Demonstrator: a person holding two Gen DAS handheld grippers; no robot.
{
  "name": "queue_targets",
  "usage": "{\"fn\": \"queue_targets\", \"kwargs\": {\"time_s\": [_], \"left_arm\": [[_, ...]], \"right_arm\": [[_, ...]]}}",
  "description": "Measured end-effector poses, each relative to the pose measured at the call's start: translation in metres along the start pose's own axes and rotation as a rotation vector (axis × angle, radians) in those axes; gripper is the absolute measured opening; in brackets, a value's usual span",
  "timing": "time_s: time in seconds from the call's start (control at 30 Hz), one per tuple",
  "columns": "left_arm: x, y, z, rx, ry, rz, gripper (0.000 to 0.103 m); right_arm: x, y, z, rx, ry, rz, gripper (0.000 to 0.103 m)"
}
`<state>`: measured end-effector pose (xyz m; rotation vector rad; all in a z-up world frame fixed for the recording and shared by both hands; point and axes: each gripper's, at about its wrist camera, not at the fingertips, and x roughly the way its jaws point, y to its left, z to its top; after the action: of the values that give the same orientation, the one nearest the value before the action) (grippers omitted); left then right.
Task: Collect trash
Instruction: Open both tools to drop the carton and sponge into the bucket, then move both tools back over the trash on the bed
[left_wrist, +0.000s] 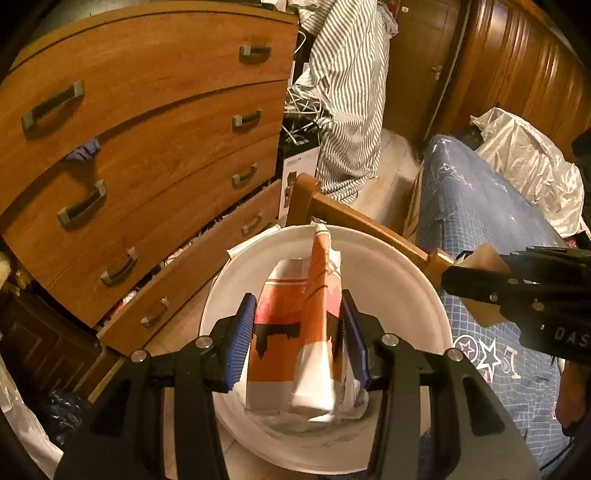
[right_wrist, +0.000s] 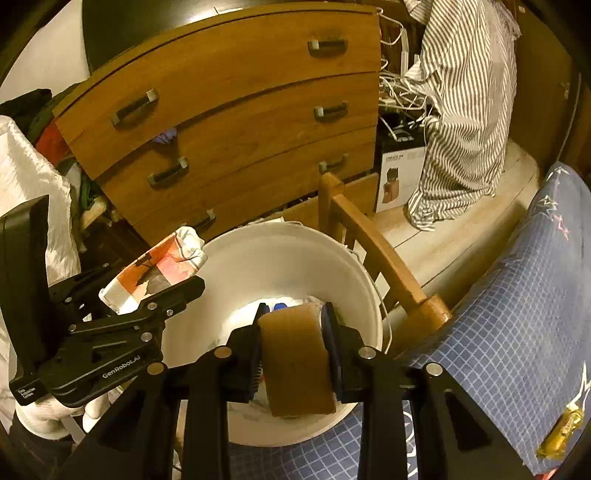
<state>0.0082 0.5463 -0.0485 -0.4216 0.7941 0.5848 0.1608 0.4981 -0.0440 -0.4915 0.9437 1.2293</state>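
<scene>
Both wrist views, close above white bucket (left_wrist: 406, 280)

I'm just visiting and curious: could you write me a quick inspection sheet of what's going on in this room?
Surface: pale floor.
Job's things: white bucket; orange-and-white paper bag; brown cardboard piece.
Clutter: striped cloth; knife-block box; yellow wrapper on blue bedcover.
Grippers: left gripper holds the bag, right gripper the cardboard, both over the bucket.
Cables: white tangle beside dresser.
Surroundings: wooden wardrobe doors.
</scene>
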Motion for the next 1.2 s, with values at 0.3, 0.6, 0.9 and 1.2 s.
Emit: {"fn": "queue_targets", "kwargs": {"time_s": [0.3, 0.6, 0.9, 1.2], "left_arm": [[0.013, 0.006, 0.003, -0.006, 0.017, -0.024, 0.044], [0.021, 0.017, 0.012, -0.019, 0.002, 0.012, 0.074], [0.022, 0.022, 0.012, -0.033, 0.000, 0.012, 0.074], [0.002, -0.070, -0.029, 0.109, -0.012, -0.143, 0.074]], "right_arm": [[0.003, -0.008, -0.003, 0.006, 0.006, 0.002, 0.030], [0.005, -0.018, 0.000, 0.021, -0.012, 0.014, 0.054], [-0.016, -0.041, -0.006, 0.067, -0.062, 0.046, 0.054], [-0.116, -0.092, -0.137, 0.138, -0.259, -0.011, 0.054]]}}
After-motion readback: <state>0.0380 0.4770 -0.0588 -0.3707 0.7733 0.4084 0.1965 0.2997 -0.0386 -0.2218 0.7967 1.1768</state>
